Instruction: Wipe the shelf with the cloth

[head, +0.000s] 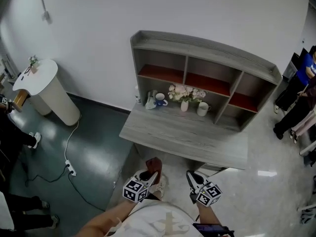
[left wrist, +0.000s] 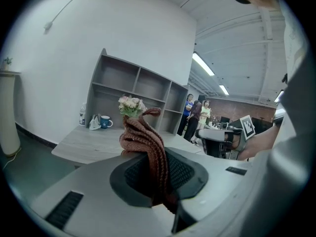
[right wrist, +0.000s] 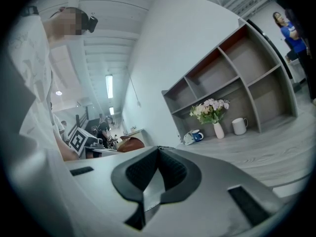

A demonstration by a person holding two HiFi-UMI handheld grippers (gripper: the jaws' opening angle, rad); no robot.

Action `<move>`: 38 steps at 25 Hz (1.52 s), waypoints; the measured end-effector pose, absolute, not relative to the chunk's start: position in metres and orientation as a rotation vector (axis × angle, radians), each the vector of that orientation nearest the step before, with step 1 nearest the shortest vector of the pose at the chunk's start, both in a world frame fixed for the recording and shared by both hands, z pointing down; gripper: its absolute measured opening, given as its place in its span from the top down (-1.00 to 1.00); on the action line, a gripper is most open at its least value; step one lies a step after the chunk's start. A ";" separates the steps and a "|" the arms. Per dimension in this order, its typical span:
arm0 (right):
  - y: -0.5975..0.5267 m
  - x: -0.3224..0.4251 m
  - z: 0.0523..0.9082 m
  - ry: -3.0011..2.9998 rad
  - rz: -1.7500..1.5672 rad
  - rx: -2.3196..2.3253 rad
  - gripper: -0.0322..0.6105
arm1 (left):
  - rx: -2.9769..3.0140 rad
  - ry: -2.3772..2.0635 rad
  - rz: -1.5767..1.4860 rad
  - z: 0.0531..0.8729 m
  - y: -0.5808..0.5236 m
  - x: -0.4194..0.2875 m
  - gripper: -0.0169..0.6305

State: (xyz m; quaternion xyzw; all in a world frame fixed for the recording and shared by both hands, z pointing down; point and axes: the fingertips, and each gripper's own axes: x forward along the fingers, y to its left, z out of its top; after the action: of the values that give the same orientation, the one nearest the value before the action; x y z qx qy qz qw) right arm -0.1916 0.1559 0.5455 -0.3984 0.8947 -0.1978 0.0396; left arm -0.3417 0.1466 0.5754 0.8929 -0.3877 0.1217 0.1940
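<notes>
A grey shelf unit (head: 207,53) with red-backed upper compartments stands on a grey wood desk (head: 163,132) against the white wall. Low in the head view, in front of the desk's near edge, my left gripper (head: 149,176) is shut on a brown knitted cloth (head: 155,165). In the left gripper view the cloth (left wrist: 143,142) stands bunched up out of the jaws (left wrist: 158,181), in front of the shelf (left wrist: 138,83). My right gripper (head: 192,178) hangs beside the left one, shut with nothing in it (right wrist: 158,149). The right gripper view also takes in the shelf (right wrist: 232,68).
On the desk under the shelf stand a blue mug (head: 160,99), a vase of pale flowers (head: 184,97) and a white mug (head: 202,109). A round white table (head: 44,90) stands left, with a cable and power strip (head: 70,169) on the floor. People (head: 301,98) stand at the right.
</notes>
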 end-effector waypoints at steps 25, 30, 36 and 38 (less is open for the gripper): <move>0.012 -0.151 0.541 2.705 -0.598 -1.331 0.89 | 2.526 -1.003 0.298 0.569 -0.019 -0.302 0.74; -0.017 -0.149 0.536 2.686 -0.581 -1.377 0.89 | 2.542 -0.974 0.283 0.565 -0.053 -0.300 0.73; -0.052 -0.149 0.531 2.671 -0.547 -1.424 0.89 | 2.568 -0.954 0.260 0.560 -0.091 -0.303 0.73; -0.060 -0.149 0.529 2.663 -0.541 -1.443 0.89 | 2.575 -0.955 0.257 0.559 -0.100 -0.305 0.73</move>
State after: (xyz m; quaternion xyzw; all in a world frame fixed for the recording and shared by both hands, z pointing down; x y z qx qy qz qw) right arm -0.1486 -0.0597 0.5292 -0.4688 0.8650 -0.1758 0.0324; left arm -0.3053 -0.1004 0.5586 0.9164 -0.3400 0.0915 0.1905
